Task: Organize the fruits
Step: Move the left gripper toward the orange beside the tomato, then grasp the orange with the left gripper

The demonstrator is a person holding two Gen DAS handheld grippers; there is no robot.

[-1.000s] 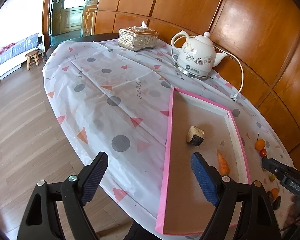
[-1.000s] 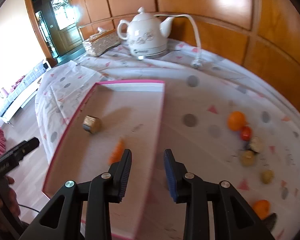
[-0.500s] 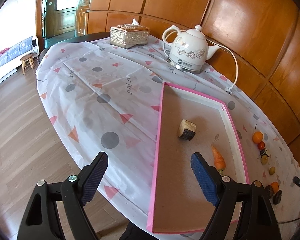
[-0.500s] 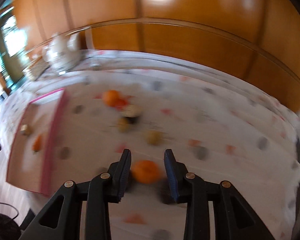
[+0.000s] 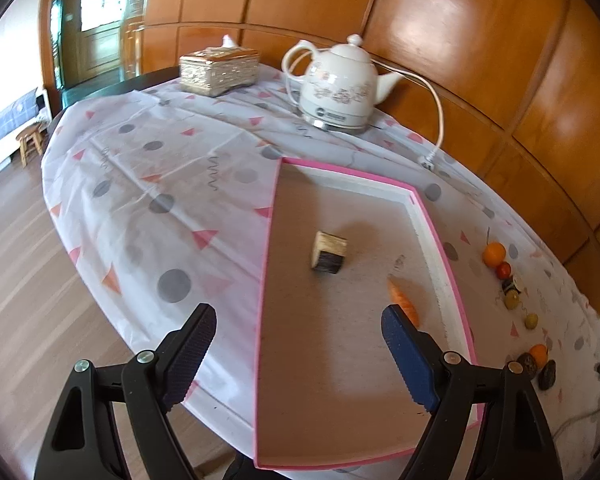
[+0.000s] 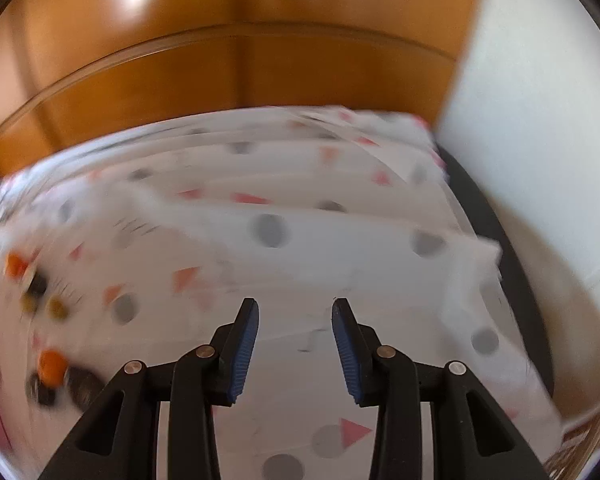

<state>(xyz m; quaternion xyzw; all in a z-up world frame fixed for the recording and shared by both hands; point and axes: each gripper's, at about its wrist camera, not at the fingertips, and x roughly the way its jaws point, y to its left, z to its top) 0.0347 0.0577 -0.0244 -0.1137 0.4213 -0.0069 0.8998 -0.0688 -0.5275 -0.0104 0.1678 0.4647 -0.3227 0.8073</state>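
The white kettle (image 5: 342, 84) at the back of the counter (image 5: 148, 184) carries a small round badge on its base, too small to read; no other writing shows. Its cord (image 5: 436, 120) loops down to a plug lying on the patterned cloth just beyond the far corner of the tray (image 5: 440, 240). A woven tissue box (image 5: 219, 70) stands left of the kettle.

The left tongs (image 5: 296, 340) hang wide apart with nothing between them, over the near end of the pink-rimmed tray. Inside the tray lie a carrot (image 5: 402, 300), just beyond the right fingertip, and a small chunk with a dark rind (image 5: 329, 255) nearer the middle.

The fruits sit outside the tray on the cloth to its right: an orange (image 5: 494, 254) touching a small red tomato (image 5: 504, 270), a few small yellowish fruits (image 5: 531, 321) farther along, then another orange fruit (image 5: 539, 354) beside two dark ones (image 5: 547, 375).

The right tongs (image 6: 295, 344) are apart and empty, above bare cloth. That view is blurred; the fruits show as smears at its left edge, an orange one (image 6: 52, 364) nearest.
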